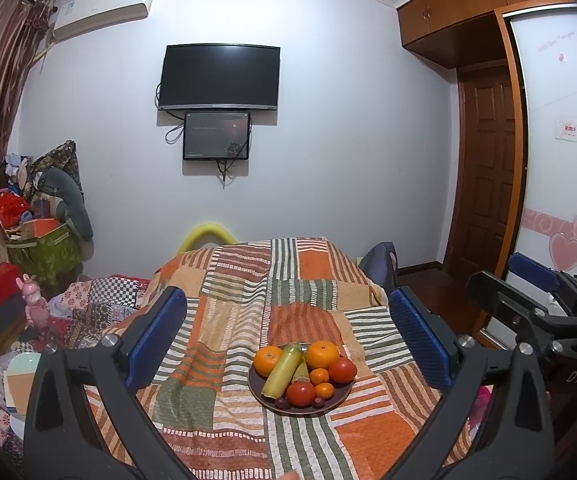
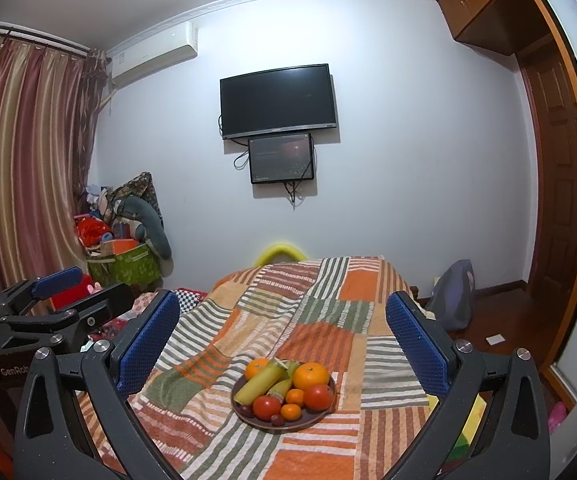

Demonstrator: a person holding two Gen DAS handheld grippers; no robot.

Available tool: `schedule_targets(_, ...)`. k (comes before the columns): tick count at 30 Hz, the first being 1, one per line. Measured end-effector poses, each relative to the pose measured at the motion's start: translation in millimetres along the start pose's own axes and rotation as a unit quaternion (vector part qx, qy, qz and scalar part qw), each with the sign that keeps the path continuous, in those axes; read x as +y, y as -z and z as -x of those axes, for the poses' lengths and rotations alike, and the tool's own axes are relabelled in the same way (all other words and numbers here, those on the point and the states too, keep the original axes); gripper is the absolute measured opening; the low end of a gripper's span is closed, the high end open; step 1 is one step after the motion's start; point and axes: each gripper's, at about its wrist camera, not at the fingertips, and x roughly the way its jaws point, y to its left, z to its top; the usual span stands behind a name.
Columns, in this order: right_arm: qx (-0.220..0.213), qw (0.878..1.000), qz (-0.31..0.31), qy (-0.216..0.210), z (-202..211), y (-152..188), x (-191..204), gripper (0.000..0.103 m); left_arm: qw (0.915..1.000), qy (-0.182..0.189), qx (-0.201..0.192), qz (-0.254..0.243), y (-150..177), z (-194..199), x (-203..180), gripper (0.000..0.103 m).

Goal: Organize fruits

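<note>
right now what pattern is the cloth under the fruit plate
A patchwork of orange, green and white stripes on the cloth under the plate, clearest in the left wrist view.

The left gripper (image 1: pixel 288 336) and the right gripper (image 2: pixel 282 340) are both held level above the patchwork blanket (image 1: pixel 224 364), side by side, each with its blue-padded jaws spread wide and nothing between them. Neither gripper touches the blanket.
</note>
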Motion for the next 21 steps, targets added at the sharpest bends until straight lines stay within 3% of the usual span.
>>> schedule_targets(21, 0.008, 1.000, -0.006, 0.004, -3.3, -0.2, -2.3, 0.103, 0.9997, 0.012, 0.014, 0.013, 0.4, -7.0, 5.0, 0.103)
